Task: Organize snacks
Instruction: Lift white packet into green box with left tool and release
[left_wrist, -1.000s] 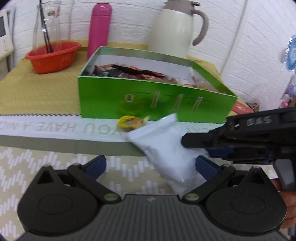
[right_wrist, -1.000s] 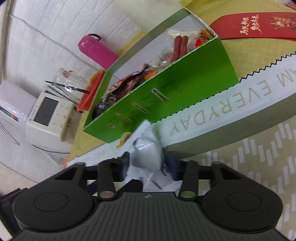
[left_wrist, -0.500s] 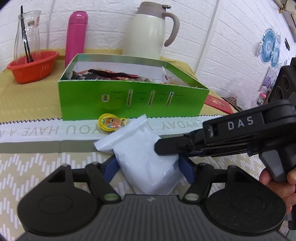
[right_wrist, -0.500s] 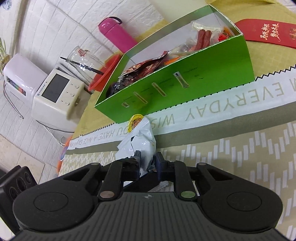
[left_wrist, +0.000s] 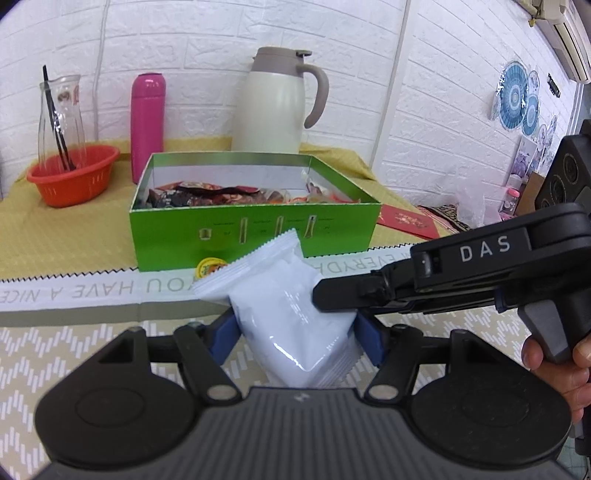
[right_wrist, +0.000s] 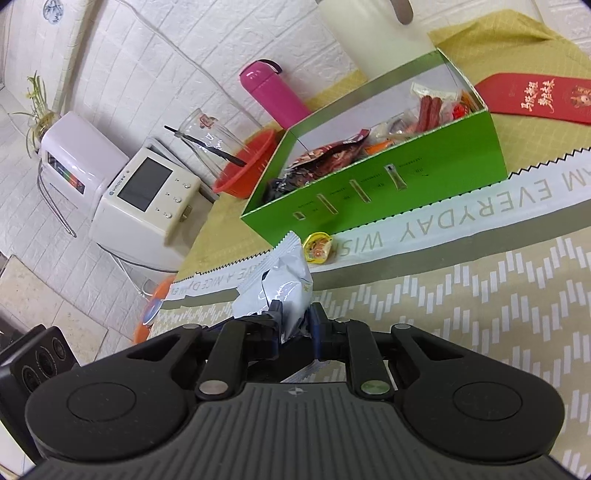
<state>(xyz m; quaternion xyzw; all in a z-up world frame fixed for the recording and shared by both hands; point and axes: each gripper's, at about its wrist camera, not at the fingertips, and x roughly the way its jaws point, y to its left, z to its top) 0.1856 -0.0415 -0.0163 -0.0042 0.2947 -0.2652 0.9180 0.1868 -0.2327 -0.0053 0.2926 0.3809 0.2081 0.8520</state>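
At the lower centre of the left wrist view, the left gripper has its blue pads against both sides of a white sealed plastic snack packet; the right gripper, entering from the right, is clamped on the same packet, which is raised above the chevron-patterned tablecloth. Just beyond lies a small yellow-lidded jelly cup, touching the open green cardboard box of snacks at mid-frame. Farther back stand an orange plastic basket, a pink flask and a cream thermos jug.

Jelly cup between packet and snack box.
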